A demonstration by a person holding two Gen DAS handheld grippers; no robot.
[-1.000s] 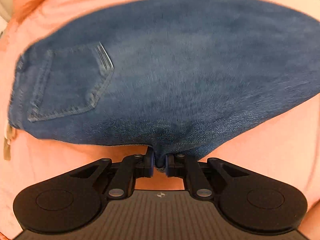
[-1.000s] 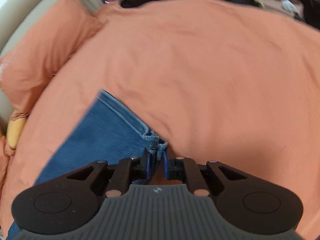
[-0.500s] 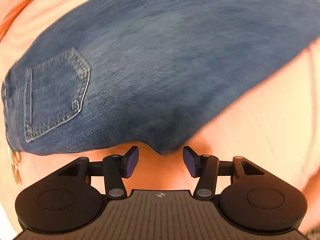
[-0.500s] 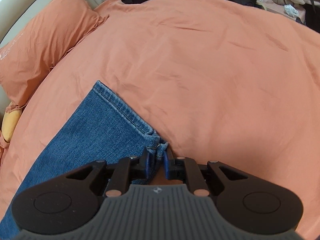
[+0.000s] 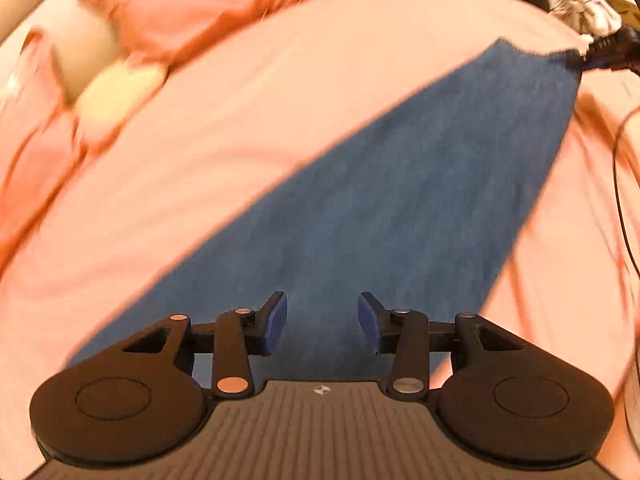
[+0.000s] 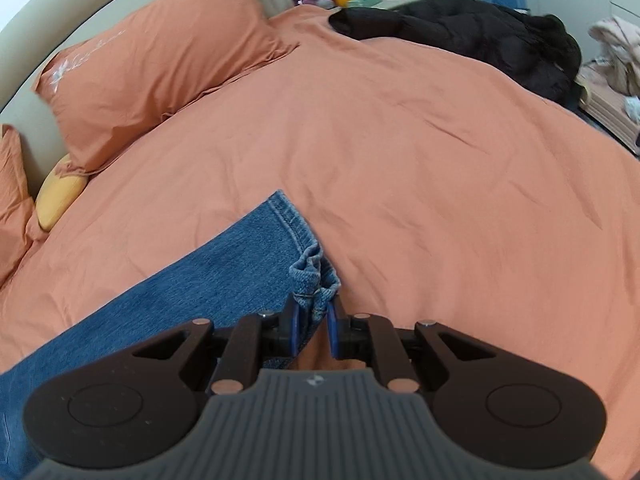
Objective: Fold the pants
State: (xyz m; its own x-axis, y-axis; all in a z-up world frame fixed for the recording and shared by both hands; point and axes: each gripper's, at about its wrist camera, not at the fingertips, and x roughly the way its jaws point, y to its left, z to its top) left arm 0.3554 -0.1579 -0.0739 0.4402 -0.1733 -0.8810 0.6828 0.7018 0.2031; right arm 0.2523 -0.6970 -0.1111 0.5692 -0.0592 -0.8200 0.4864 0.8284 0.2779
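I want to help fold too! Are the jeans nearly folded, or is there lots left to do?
Lots left. Done: the jeans look laid out long on the orange bed cover, apparently leg on leg. In hand: the right tongs pinch the hem corner, while the left tongs are closing over the denim, gripping nothing. Left: no crosswise fold shows yet, so the hem end must still go towards the waist.

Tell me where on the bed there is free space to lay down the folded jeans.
The widest free patch is the orange duvet between the jeans hem, the pillow and the black jacket. The far edge is crowded by that jacket, the left by pillows and a yellow cushion.
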